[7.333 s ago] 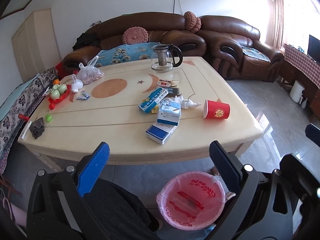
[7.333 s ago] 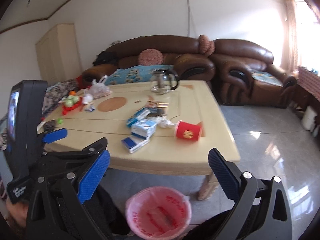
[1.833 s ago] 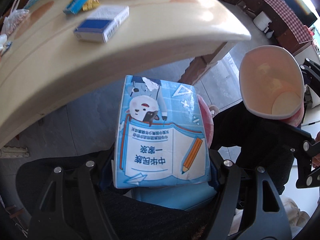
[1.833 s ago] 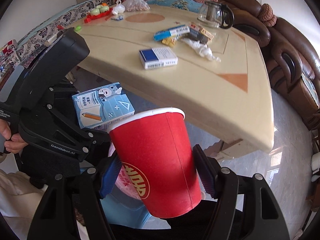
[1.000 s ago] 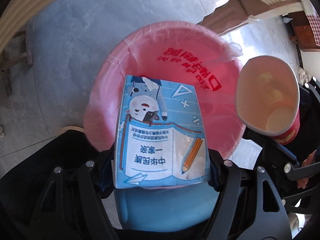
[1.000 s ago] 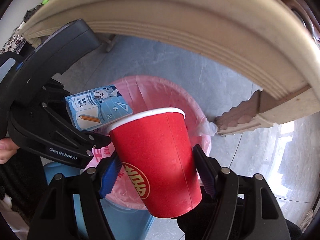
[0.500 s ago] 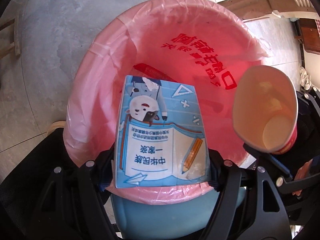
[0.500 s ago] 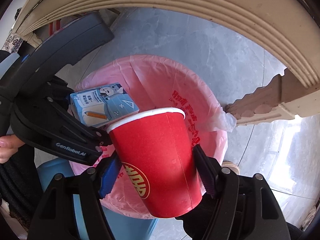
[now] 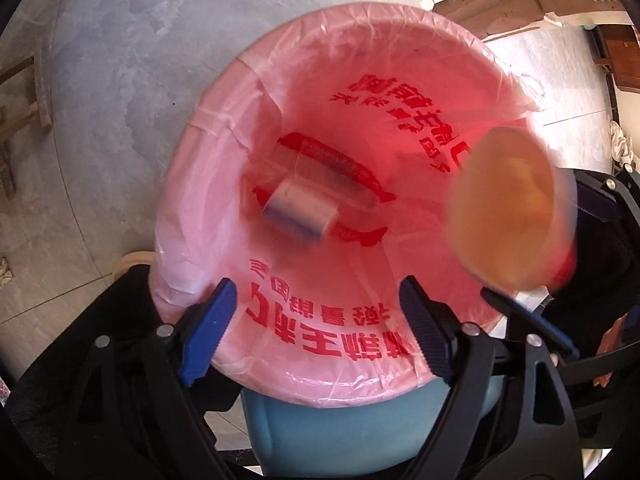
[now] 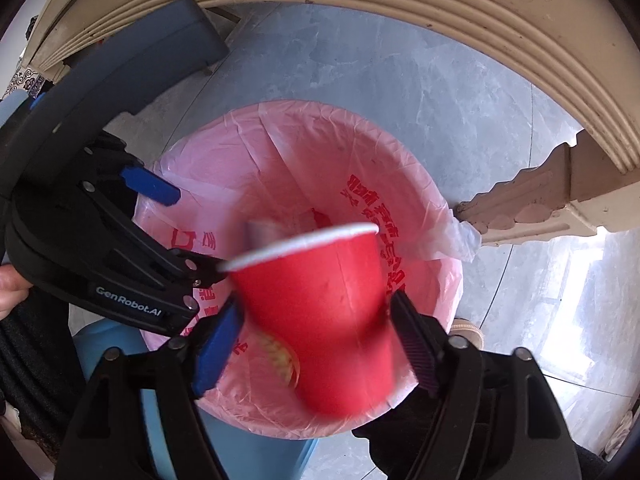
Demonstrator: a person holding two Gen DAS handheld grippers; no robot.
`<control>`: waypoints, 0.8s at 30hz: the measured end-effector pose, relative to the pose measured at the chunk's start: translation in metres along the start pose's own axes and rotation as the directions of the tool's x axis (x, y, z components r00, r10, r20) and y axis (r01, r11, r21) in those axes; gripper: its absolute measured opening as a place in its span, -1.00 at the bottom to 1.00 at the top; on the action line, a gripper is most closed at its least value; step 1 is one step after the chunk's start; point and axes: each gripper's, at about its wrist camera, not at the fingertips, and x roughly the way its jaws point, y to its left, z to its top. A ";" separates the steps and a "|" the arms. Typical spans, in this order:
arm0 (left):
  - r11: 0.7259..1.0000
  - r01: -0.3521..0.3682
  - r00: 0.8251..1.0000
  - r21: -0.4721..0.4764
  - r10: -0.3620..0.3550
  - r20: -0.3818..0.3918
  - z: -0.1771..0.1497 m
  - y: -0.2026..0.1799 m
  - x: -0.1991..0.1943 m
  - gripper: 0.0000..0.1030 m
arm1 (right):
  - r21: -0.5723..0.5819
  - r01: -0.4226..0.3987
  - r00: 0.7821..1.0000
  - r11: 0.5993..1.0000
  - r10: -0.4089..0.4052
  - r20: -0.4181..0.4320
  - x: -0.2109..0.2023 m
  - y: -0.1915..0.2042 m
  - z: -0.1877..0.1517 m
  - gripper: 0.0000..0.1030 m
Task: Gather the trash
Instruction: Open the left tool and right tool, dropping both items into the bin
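A bin lined with a pink bag (image 9: 192,128) fills the left wrist view. My left gripper (image 9: 316,332) hangs over its near rim, jaws opening, with nothing between them. The blue milk carton (image 9: 298,216) is a blur deep inside the bag, falling. In the right wrist view my right gripper (image 10: 316,344) points straight down over the bin (image 10: 280,112), its jaws opening. The red paper cup (image 10: 320,312) is blurred between them and slipping down, the pads no longer pressing on it. The carton (image 10: 264,234) shows just behind the cup's rim. The cup's mouth (image 9: 508,208) appears at the right.
The cream table's edge (image 10: 440,20) arches over the bin, and a carved table leg (image 10: 540,204) stands right of it. Grey tiled floor (image 9: 100,100) surrounds the bin. A hand (image 10: 10,292) holds the left gripper's body at the left edge.
The left jaws have spread and the carton has dropped out of them into the bag. The right jaws have widened and the cup has slid lower and turned blurry.
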 end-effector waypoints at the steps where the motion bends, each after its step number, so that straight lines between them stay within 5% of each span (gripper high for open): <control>1: 1.000 -0.009 1.000 0.002 0.009 0.006 0.000 0.000 -0.001 0.61 | -0.001 0.004 1.000 1.000 -0.004 0.001 0.000 0.000 0.000 0.50; 24: 0.994 -0.107 0.988 0.007 0.106 0.112 -0.019 -0.004 -0.027 0.63 | -0.009 0.022 0.999 1.000 -0.021 0.044 -0.027 0.012 -0.006 0.50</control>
